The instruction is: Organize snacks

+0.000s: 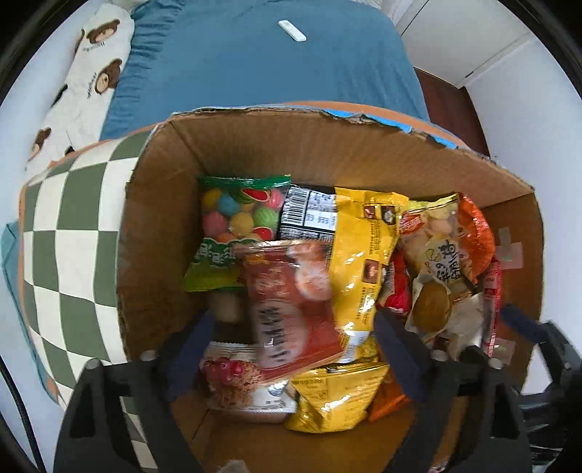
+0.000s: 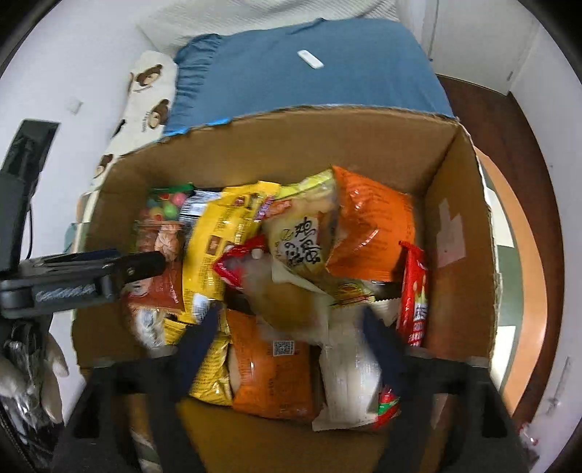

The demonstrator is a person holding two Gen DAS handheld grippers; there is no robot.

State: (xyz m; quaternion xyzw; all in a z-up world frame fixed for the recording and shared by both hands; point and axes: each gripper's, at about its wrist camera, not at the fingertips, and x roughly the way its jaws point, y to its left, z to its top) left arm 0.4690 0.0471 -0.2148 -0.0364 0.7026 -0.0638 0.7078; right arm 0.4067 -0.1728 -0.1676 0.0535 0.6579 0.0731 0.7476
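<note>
A cardboard box point(image 1: 254, 145) point(image 2: 291, 142) holds several snack packs. In the left wrist view my left gripper point(image 1: 294, 327) is open over the box, its jaws on either side of a red snack pack point(image 1: 291, 309) that lies loose on the pile. A green candy bag point(image 1: 232, 225), a yellow bag point(image 1: 360, 254) and an orange pack point(image 1: 473, 233) lie around it. In the right wrist view my right gripper point(image 2: 291, 327) is open above an orange pack point(image 2: 272, 367) and a white pack point(image 2: 349, 371). My left gripper point(image 2: 145, 265) shows from the side at the box's left.
The box sits on a green-and-white checked cushion point(image 1: 72, 225) with an orange rim point(image 2: 527, 273). Behind it is a bed with a blue sheet point(image 1: 272, 65), a white remote point(image 1: 292, 30) and a bear-print pillow point(image 1: 91, 72). White walls and dark wood floor point(image 2: 491, 120) lie to the right.
</note>
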